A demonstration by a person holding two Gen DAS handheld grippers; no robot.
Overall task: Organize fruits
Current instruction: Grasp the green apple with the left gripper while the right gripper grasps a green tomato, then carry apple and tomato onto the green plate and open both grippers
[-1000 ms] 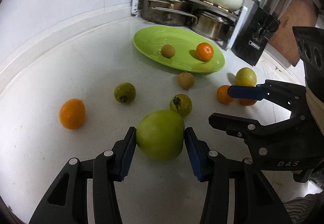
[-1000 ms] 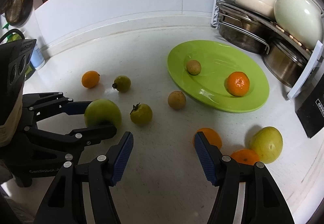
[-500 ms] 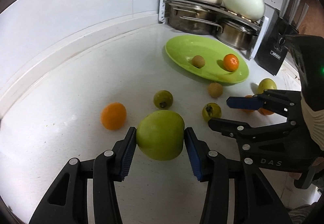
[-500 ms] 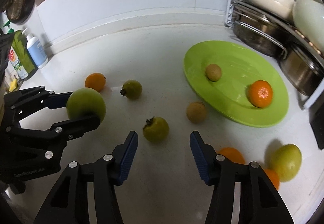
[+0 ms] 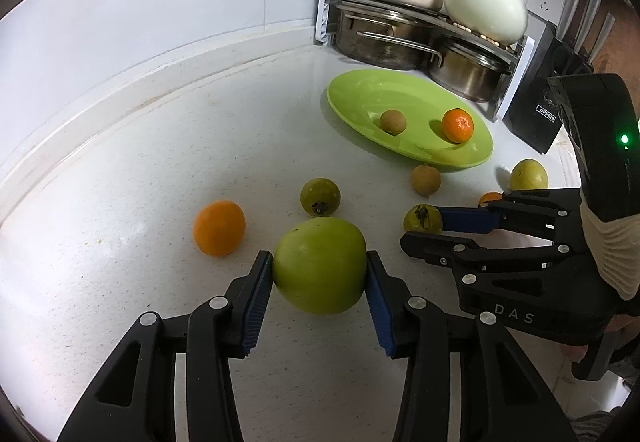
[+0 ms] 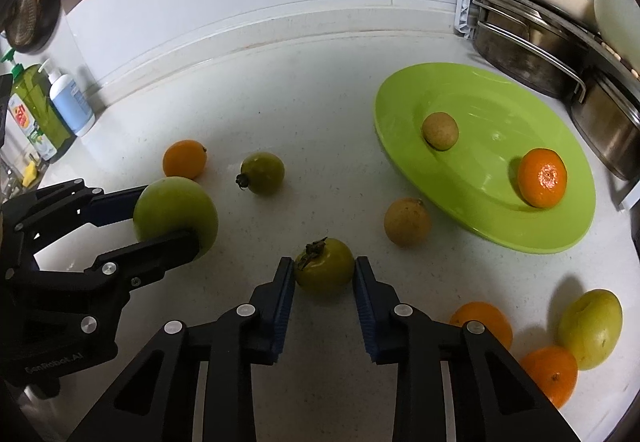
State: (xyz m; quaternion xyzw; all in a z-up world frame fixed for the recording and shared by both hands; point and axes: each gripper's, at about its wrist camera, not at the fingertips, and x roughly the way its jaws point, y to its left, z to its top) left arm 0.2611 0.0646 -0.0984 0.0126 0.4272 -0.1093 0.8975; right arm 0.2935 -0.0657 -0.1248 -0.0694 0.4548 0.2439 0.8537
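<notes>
My left gripper (image 5: 319, 278) is shut on a big green apple (image 5: 320, 264) and holds it above the counter; the apple also shows in the right wrist view (image 6: 176, 212). My right gripper (image 6: 324, 278) has its blue pads on both sides of a small green persimmon (image 6: 325, 269) that rests on the counter. The green plate (image 6: 496, 110) at the right holds a brown longan (image 6: 440, 130) and a mandarin (image 6: 542, 177).
Loose on the counter are an orange (image 6: 184, 158), a second green persimmon (image 6: 262, 173), a longan (image 6: 407, 221), two oranges (image 6: 548, 372) and a yellow apple (image 6: 590, 328). A pot rack (image 5: 420, 34) stands behind the plate. Soap bottles (image 6: 68, 102) stand at the left.
My left gripper has lifted the green apple off the counter. My right gripper has moved left from the oranges to the small green persimmon and narrowed around it.
</notes>
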